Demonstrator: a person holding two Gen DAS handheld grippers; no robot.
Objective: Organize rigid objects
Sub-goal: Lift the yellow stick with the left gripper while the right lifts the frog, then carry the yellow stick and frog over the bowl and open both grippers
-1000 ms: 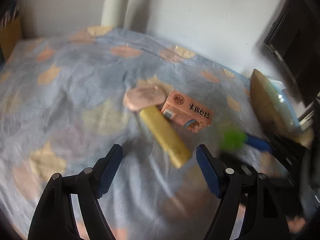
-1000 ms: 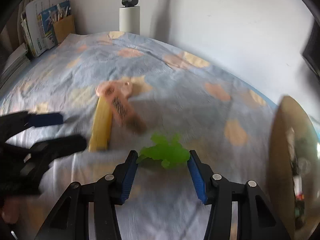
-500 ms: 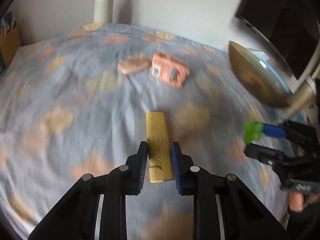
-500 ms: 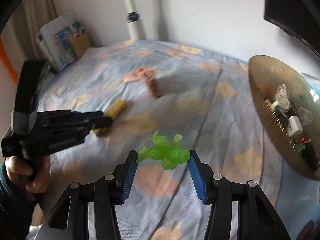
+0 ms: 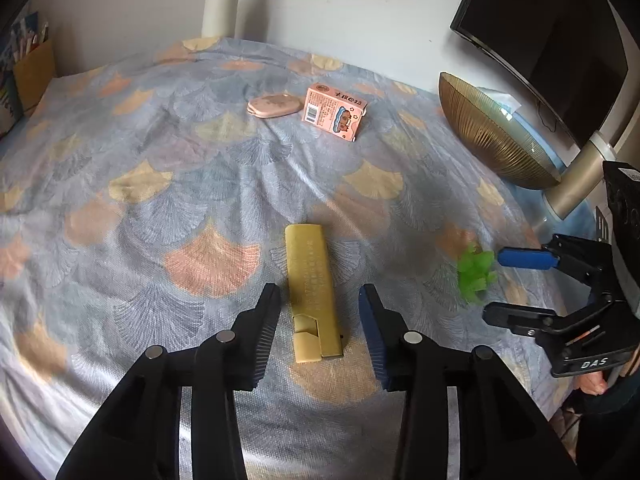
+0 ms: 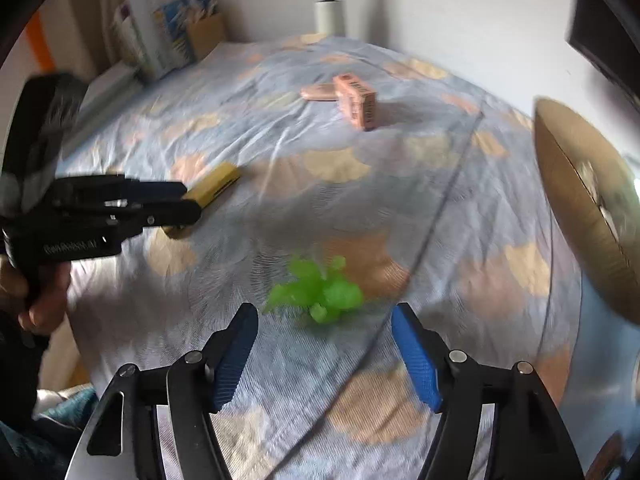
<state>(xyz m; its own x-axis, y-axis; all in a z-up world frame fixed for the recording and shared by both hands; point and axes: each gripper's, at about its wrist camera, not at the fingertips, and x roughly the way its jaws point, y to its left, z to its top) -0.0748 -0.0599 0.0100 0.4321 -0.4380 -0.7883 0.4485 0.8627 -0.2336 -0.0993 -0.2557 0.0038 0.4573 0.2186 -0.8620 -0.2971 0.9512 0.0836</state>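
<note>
Left wrist view: the left gripper (image 5: 318, 330) had its fingers spread apart, touching nothing.
Flat yellow rectangular case (image 5: 313, 290): lay on the fan-patterned blue bedspread (image 5: 160, 168), between the fingers.
Pink printed carton (image 5: 334, 111): farther back, beside a pink oval case (image 5: 274, 106).
Right wrist view: the right gripper (image 6: 325, 354) had its fingers parted, empty.
Bright green plastic toy (image 6: 318, 290): lay on the bedspread just ahead of them; blurred.
Ribbed golden bowl (image 6: 588, 204): at the right edge.

my right wrist view is smeared, so the green toy (image 6: 316, 294) is a shapeless blur, print on the pink box (image 6: 357, 101) is unreadable, the bowl's (image 6: 580, 200) contents can't be made out, and my left gripper (image 6: 188, 204) hides part of the yellow bar (image 6: 214, 186).
</note>
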